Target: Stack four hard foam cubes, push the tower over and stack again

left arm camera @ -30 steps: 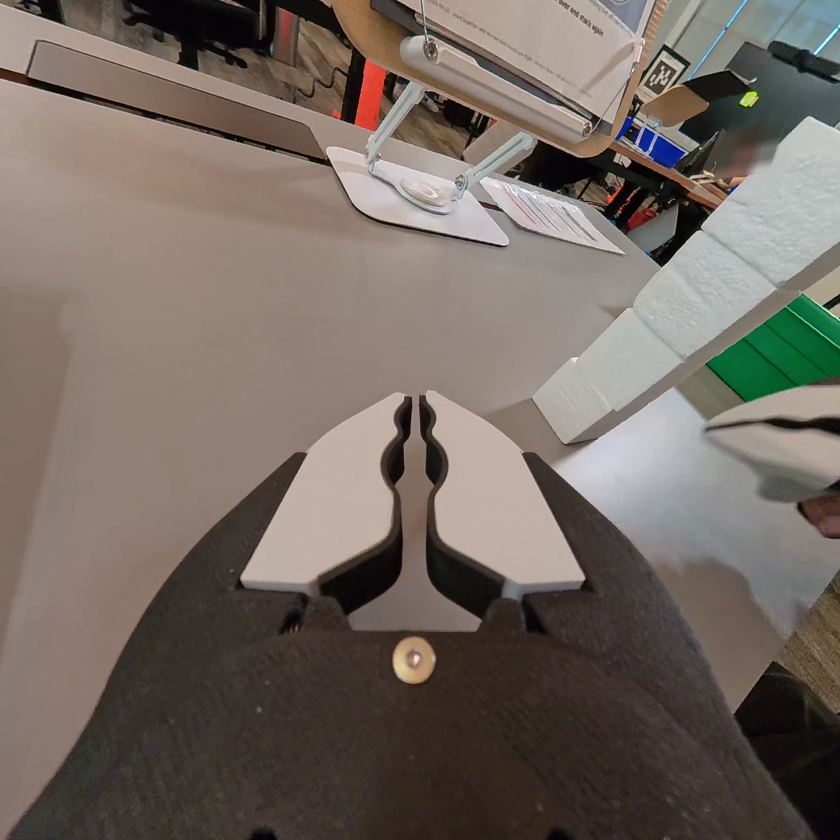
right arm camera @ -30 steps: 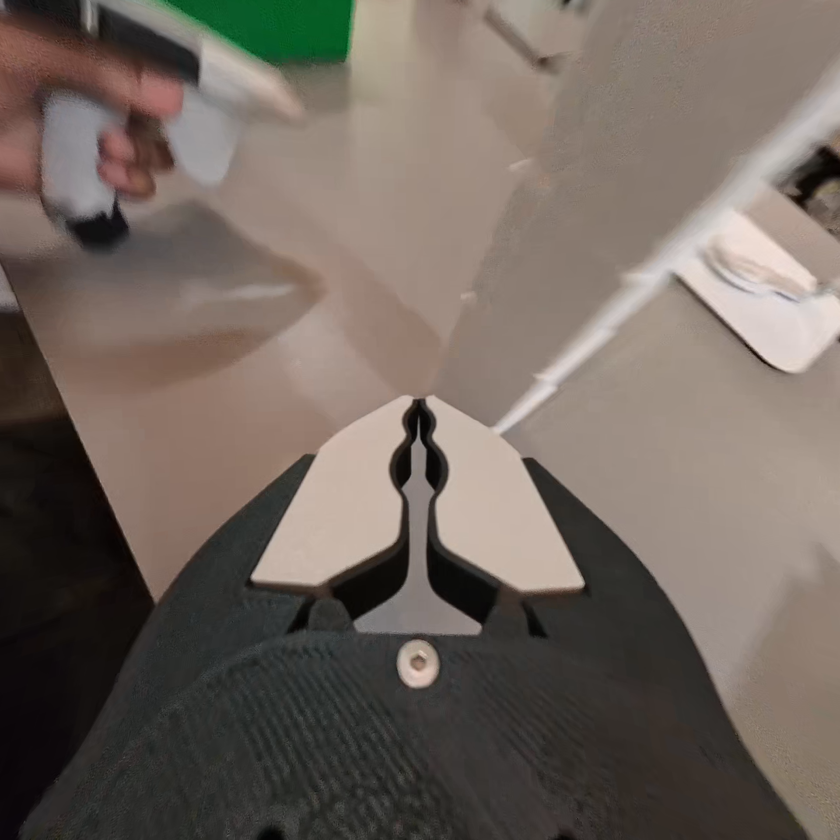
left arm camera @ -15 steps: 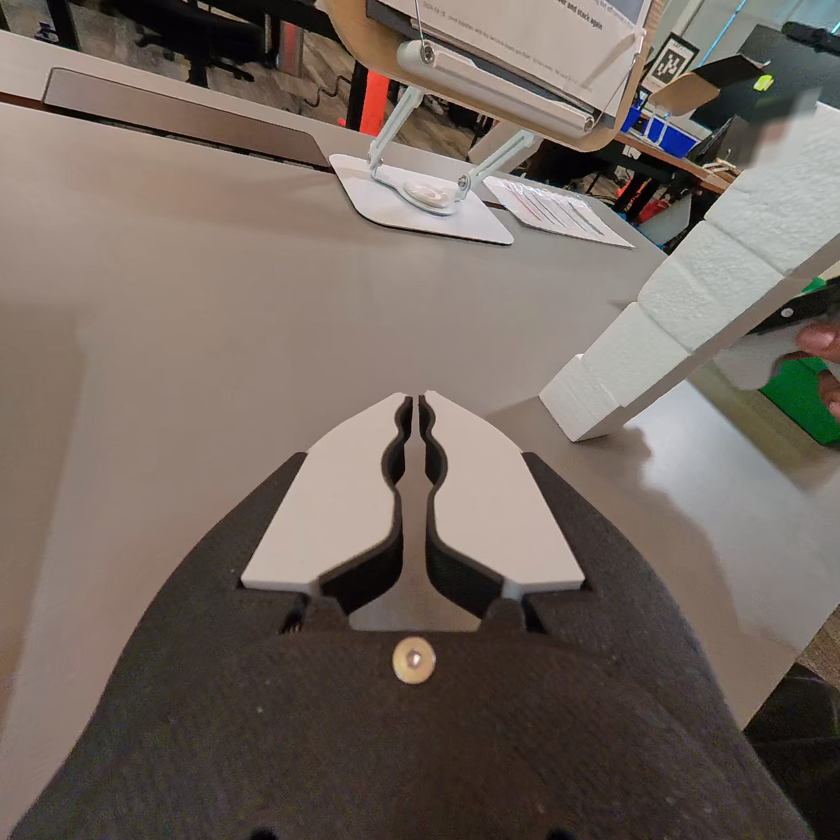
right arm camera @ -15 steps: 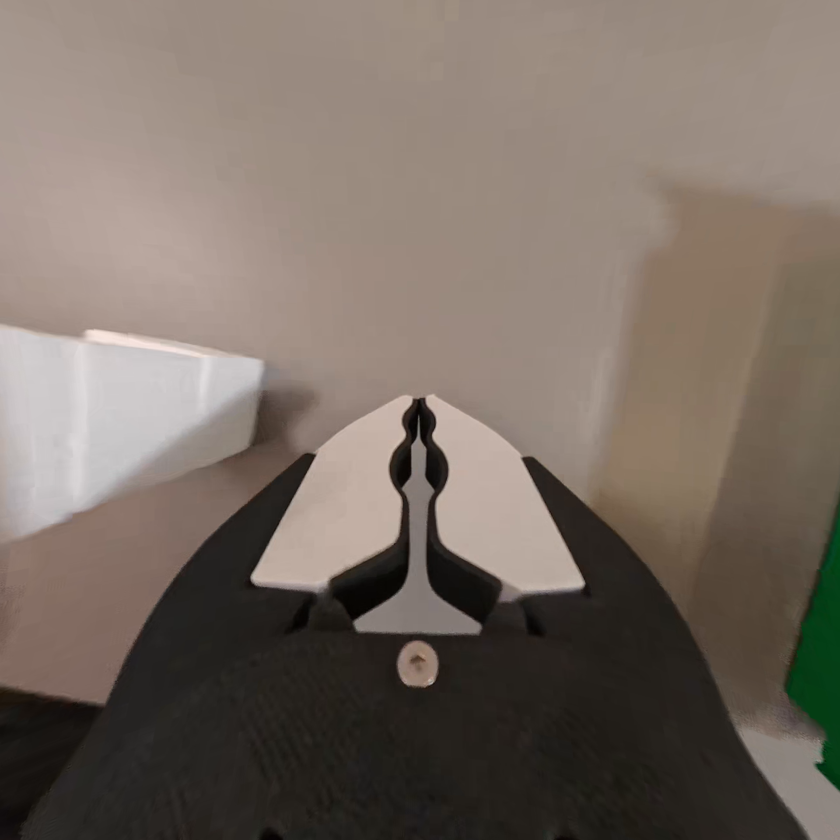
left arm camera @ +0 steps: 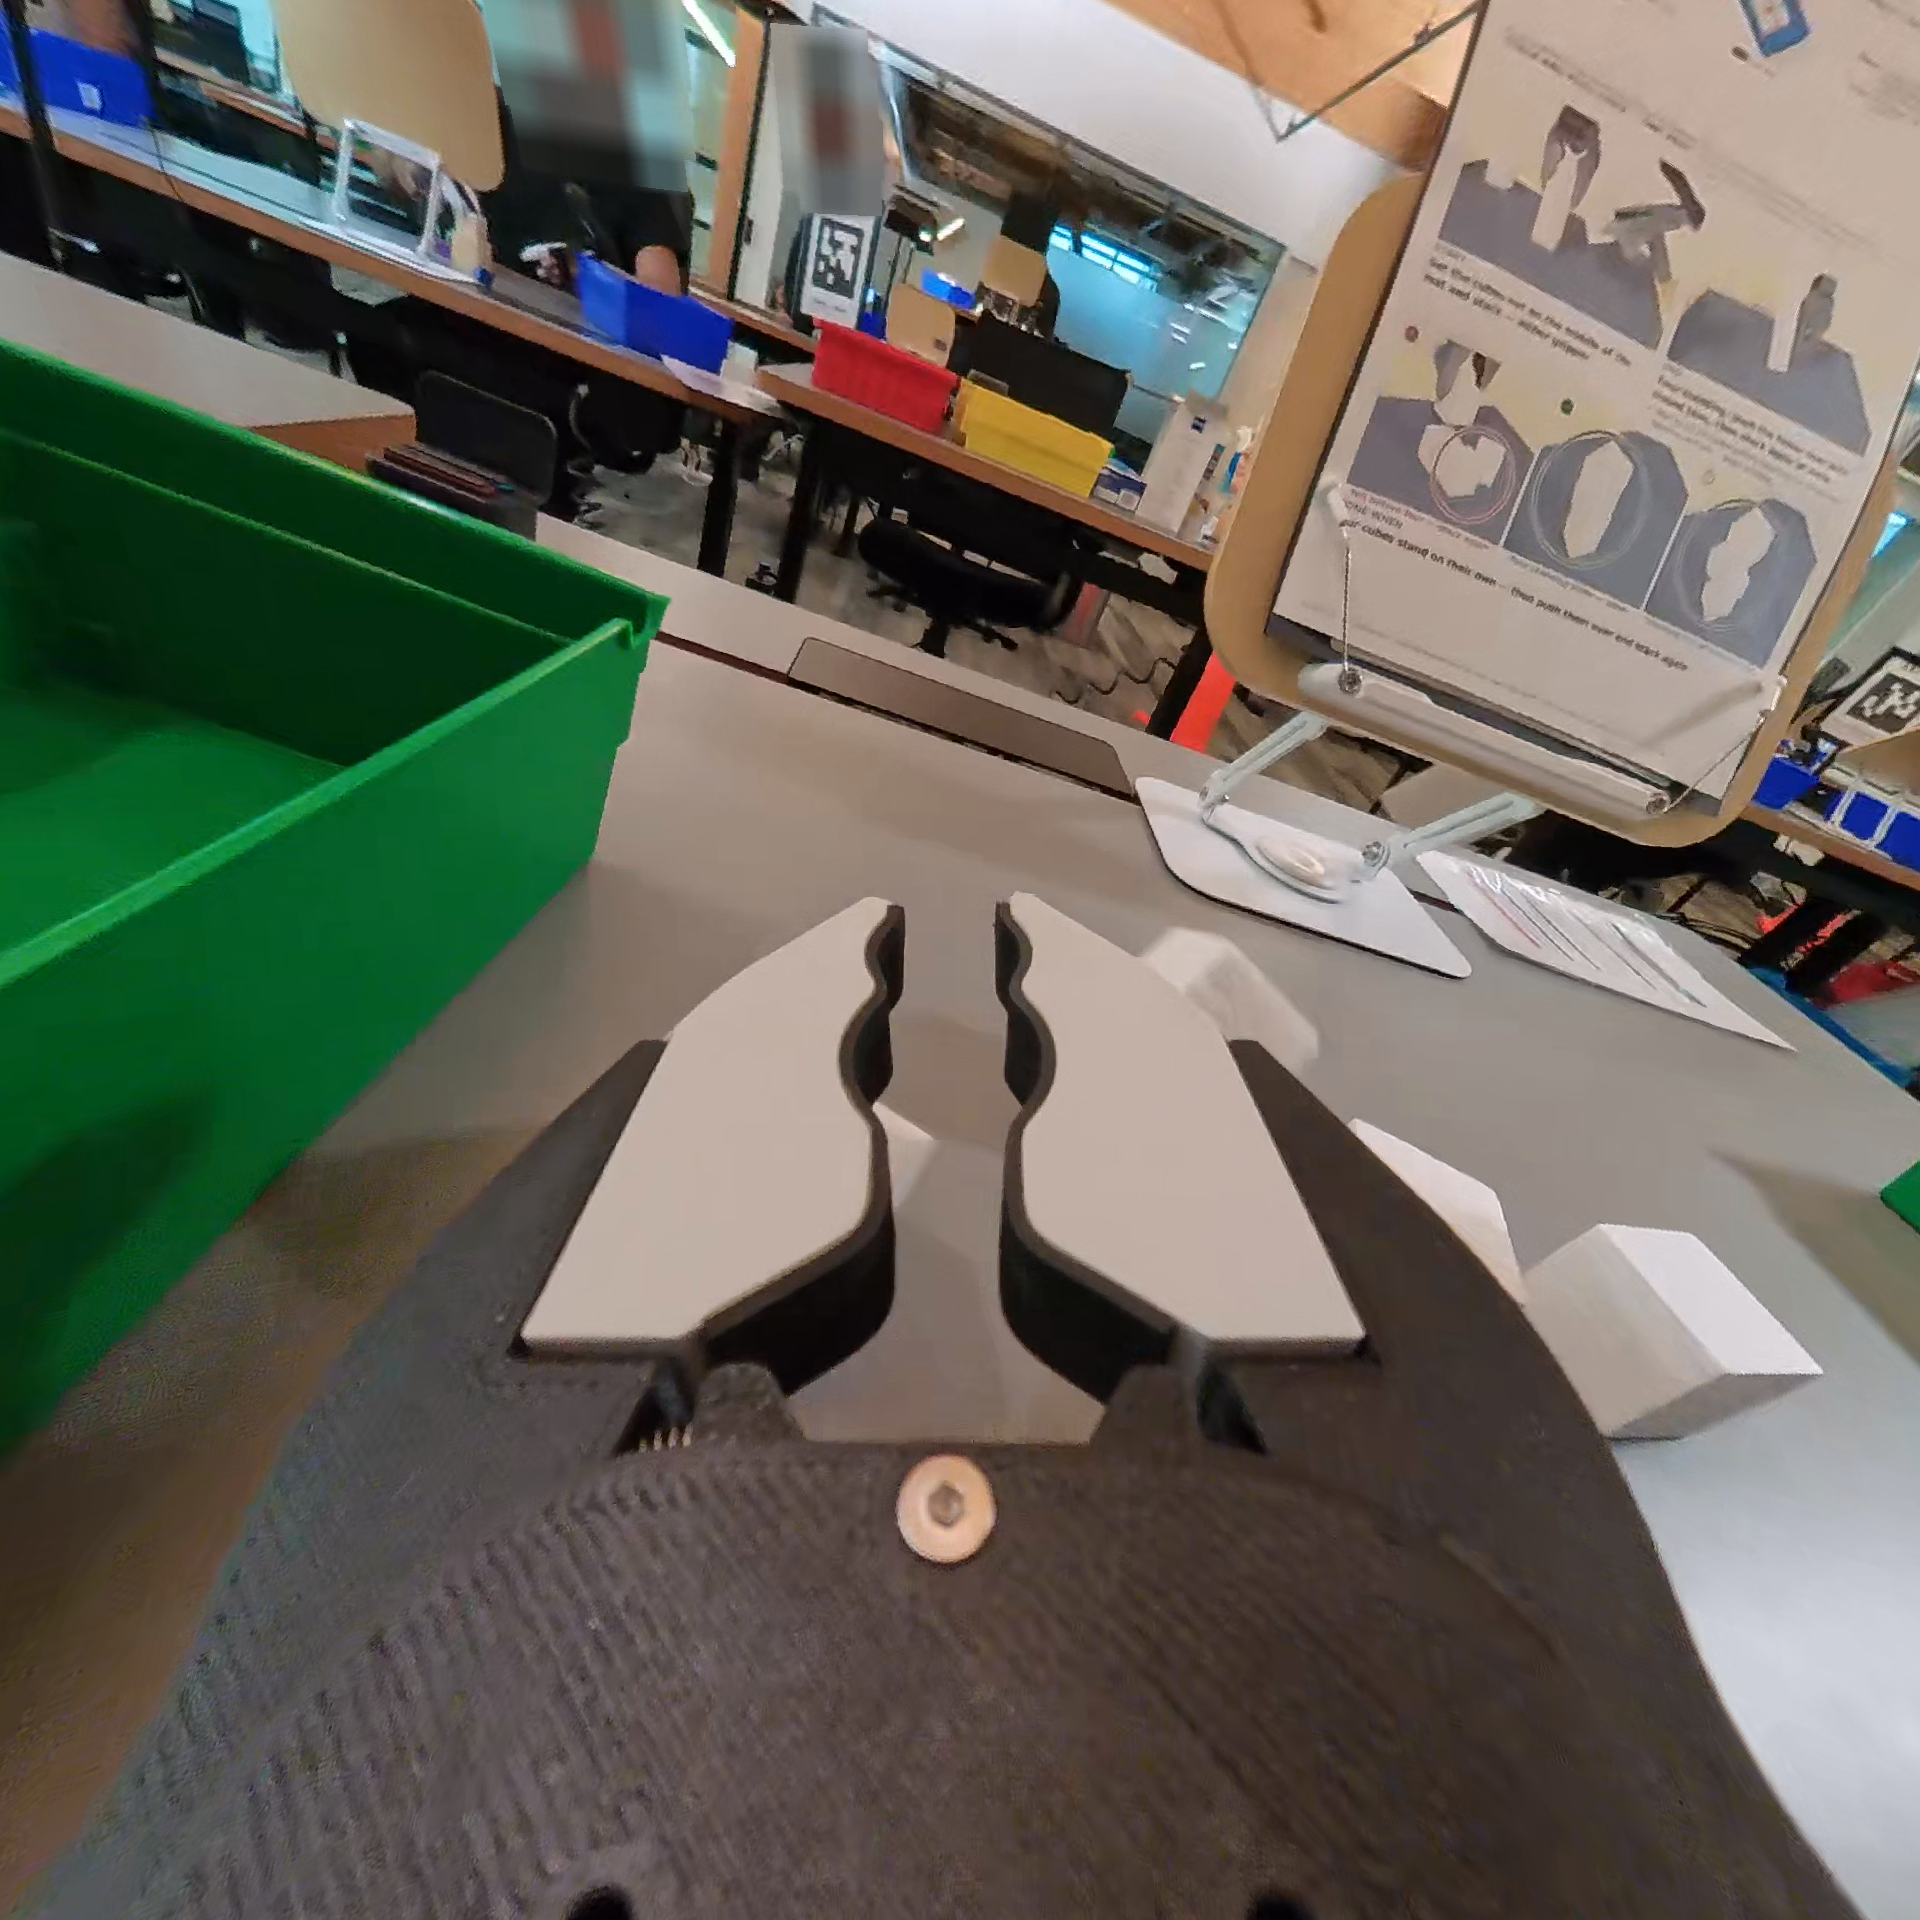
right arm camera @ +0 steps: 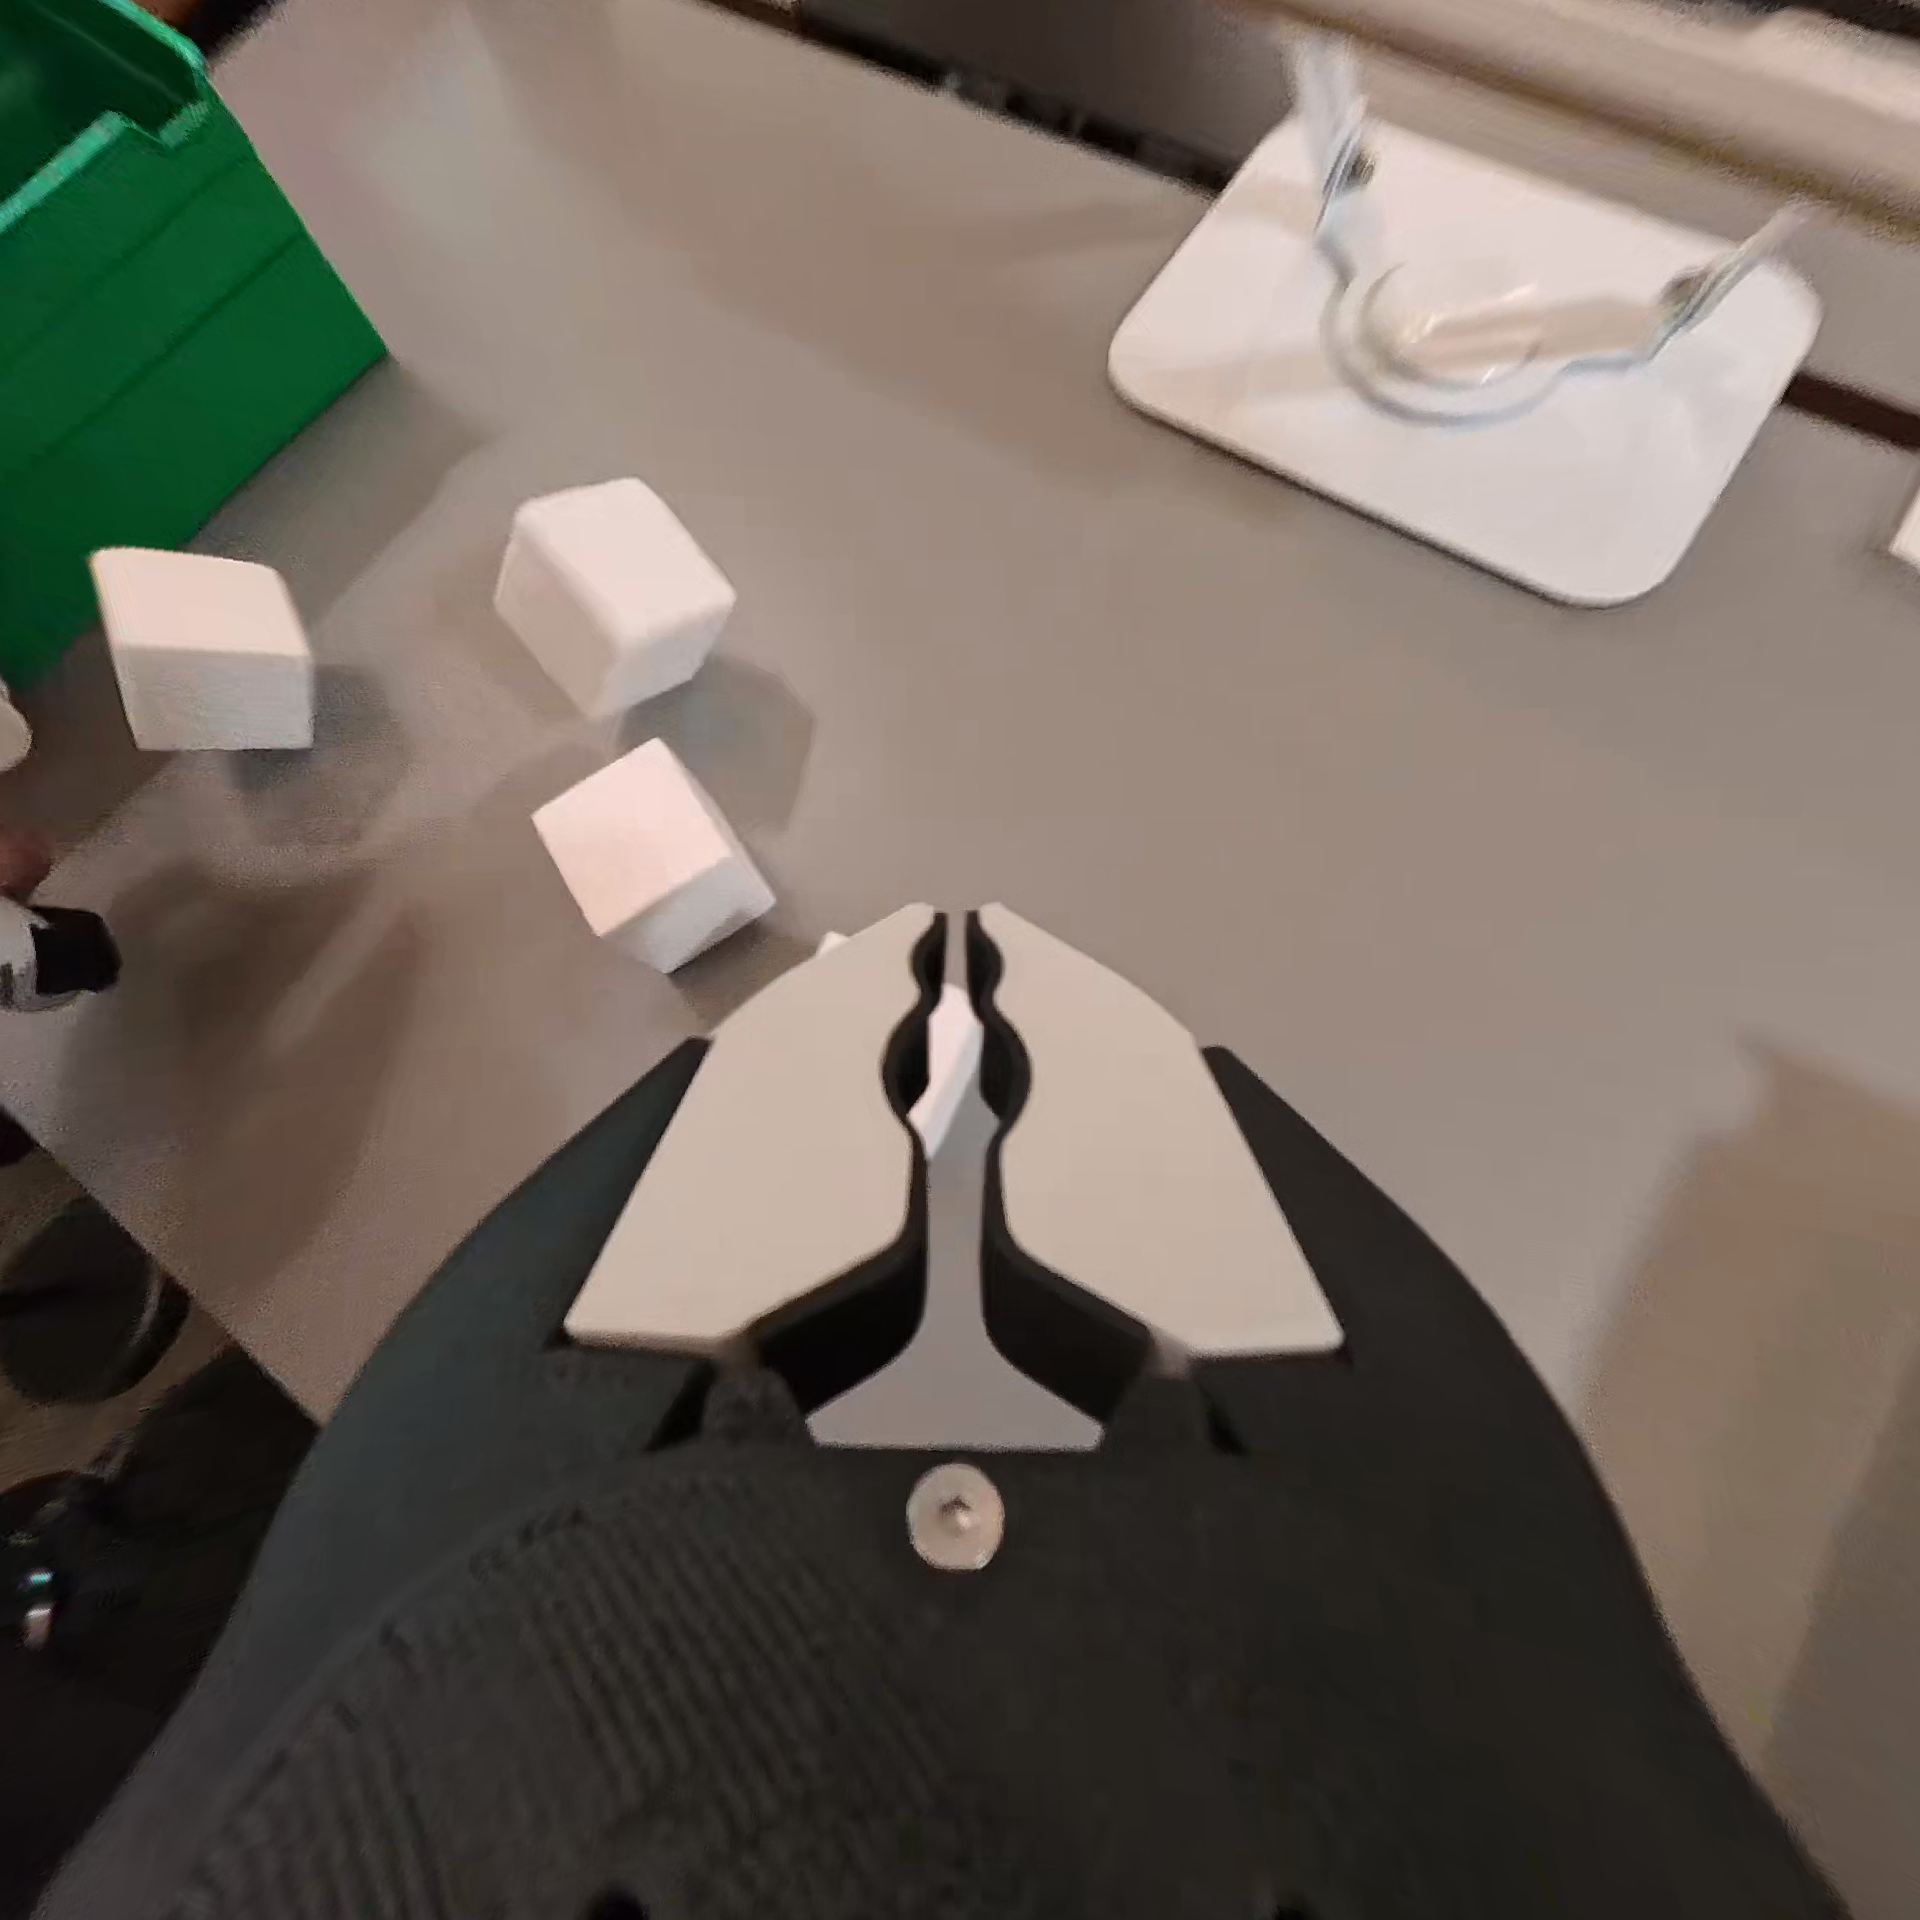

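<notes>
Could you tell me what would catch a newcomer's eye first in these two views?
Probably the white foam cubes scattered on the grey table, just ahead of the right gripper, whose jaws are nearly closed. Next, the bright green bin to the left of the left gripper, whose jaws stand slightly apart. A white document stand holding an illustrated sheet sits at the table's far side.

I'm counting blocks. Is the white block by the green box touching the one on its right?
Apart. The right wrist view shows bare grey table between the left block and its neighbour.
</notes>
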`<state>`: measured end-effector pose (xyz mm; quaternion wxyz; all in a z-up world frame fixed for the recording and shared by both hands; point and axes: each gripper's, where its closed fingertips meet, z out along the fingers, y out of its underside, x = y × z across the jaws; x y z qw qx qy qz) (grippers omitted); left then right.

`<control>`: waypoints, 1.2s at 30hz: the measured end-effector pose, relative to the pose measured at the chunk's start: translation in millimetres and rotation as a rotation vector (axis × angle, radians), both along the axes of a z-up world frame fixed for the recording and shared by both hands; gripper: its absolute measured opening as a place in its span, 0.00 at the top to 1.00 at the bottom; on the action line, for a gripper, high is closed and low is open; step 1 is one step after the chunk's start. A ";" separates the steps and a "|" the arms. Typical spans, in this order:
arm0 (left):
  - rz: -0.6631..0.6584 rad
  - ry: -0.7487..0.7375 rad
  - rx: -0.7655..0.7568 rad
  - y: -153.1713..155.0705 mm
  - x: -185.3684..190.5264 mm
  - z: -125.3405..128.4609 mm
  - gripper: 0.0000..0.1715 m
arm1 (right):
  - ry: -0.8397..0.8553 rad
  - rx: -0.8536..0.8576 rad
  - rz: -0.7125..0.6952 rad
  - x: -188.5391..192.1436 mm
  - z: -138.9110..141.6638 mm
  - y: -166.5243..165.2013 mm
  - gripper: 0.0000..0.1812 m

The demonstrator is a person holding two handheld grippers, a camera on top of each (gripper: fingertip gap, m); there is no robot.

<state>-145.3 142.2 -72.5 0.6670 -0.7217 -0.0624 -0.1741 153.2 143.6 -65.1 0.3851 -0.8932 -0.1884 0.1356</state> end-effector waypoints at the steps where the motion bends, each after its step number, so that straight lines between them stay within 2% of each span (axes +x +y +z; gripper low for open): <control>1: -0.002 -0.008 -0.013 0.7 -0.5 -2.3 0.90 | 0.029 0.066 0.027 8.6 3.0 -3.8 0.92; 3: -0.015 -0.023 -0.034 1.5 1.7 -6.1 0.90 | 0.098 0.202 0.075 27.1 1.4 -15.0 0.84; 6: -0.027 -0.026 -0.031 1.3 5.6 -5.0 0.90 | 0.063 0.402 0.013 78.8 -19.5 -29.9 0.99; 7: -0.039 -0.019 -0.025 1.0 8.4 -3.9 0.90 | 0.026 0.466 -0.022 95.5 -22.1 -30.8 0.96; 9: -0.074 -0.001 -0.010 0.1 16.8 -1.1 0.91 | 0.056 0.554 -0.103 112.9 -7.1 -24.5 0.81; 11: -0.146 0.034 0.007 -1.8 31.7 -0.3 0.93 | 0.156 0.604 -0.095 107.3 11.0 -23.9 0.65; 13: -0.233 0.076 -0.002 -3.7 50.1 -3.9 0.94 | 0.188 0.660 -0.038 94.3 19.2 -28.4 0.51; 15: -0.290 0.125 -0.018 -5.3 64.8 -9.4 0.94 | 0.111 0.705 -0.032 90.0 18.3 -28.2 0.50; 16: -0.307 0.149 -0.020 -6.1 70.2 -11.3 0.94 | 0.053 0.716 -0.010 86.7 15.1 -27.7 0.54; 17: -0.323 0.169 -0.018 -7.2 74.7 -12.3 0.94 | -0.004 0.703 0.034 81.1 8.1 -27.8 0.62; 18: -0.337 0.184 -0.015 -8.4 78.4 -12.7 0.94 | -0.055 0.678 0.063 77.2 -1.2 -26.3 0.65; 21: -0.366 0.197 -0.019 -10.2 84.3 -15.0 0.94 | -0.097 0.585 0.121 64.4 -26.6 -21.6 0.63; 24: -0.377 0.179 -0.029 -10.0 84.6 -16.1 0.94 | -0.028 0.554 0.144 49.8 -29.8 -22.1 0.55; 26: -0.381 0.169 -0.033 -10.1 84.2 -16.3 0.94 | 0.081 0.585 0.149 38.7 -16.2 -26.2 0.46; 27: -0.384 0.166 -0.035 -10.2 84.2 -16.6 0.94 | 0.186 0.611 0.150 31.9 -2.1 -30.7 0.42; 30: -0.391 0.161 -0.034 -11.7 85.0 -16.1 0.94 | 0.724 0.666 0.223 20.1 66.1 -62.2 0.27; 31: -0.392 0.164 -0.033 -12.0 85.6 -16.2 0.94 | 0.857 0.705 0.225 27.4 86.3 -70.1 0.33; 32: -0.394 0.168 -0.034 -12.0 86.2 -16.7 0.94 | 0.888 0.710 0.202 35.0 93.0 -71.5 0.44; 33: -0.397 0.171 -0.036 -11.7 87.1 -17.5 0.94 | 0.836 0.705 0.191 38.3 90.6 -69.7 0.46; 36: -0.409 0.177 -0.051 -11.3 89.9 -20.7 0.94 | 0.474 0.736 0.096 53.1 60.4 -48.0 0.44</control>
